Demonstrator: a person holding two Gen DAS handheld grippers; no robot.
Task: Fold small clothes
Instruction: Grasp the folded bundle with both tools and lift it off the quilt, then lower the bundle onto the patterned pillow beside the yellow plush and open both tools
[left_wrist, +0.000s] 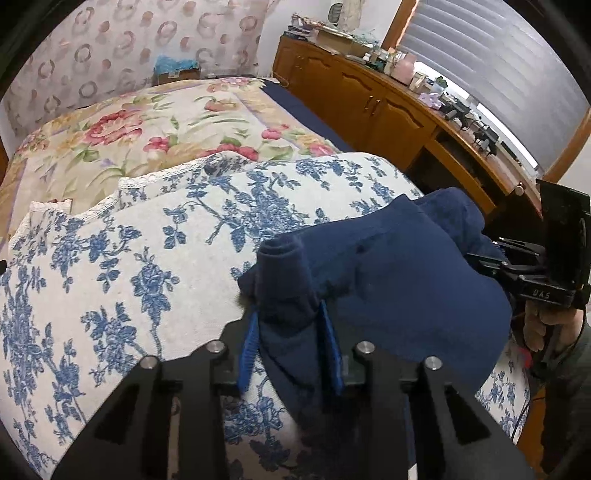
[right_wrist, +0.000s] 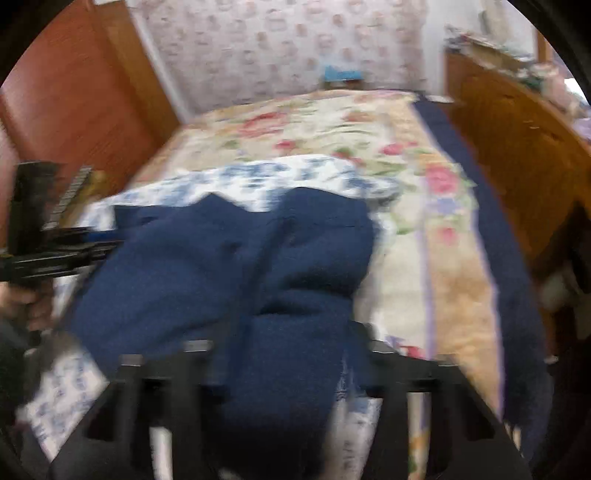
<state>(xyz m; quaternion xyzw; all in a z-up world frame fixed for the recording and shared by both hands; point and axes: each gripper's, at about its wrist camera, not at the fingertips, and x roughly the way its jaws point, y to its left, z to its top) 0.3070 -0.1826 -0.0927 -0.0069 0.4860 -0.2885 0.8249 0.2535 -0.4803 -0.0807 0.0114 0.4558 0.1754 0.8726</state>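
Left claw pinches soft, bunched navy knit garment.

Lettering appears in the left wrist view only: pale characters reading roughly "DAS" on the black body of the right gripper, at the right edge. The right wrist view is blurred; no text there is legible.

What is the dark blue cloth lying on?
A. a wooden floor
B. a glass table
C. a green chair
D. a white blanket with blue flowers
D: the dark blue cloth rests on the white blanket with blue flowers spread over the bed.
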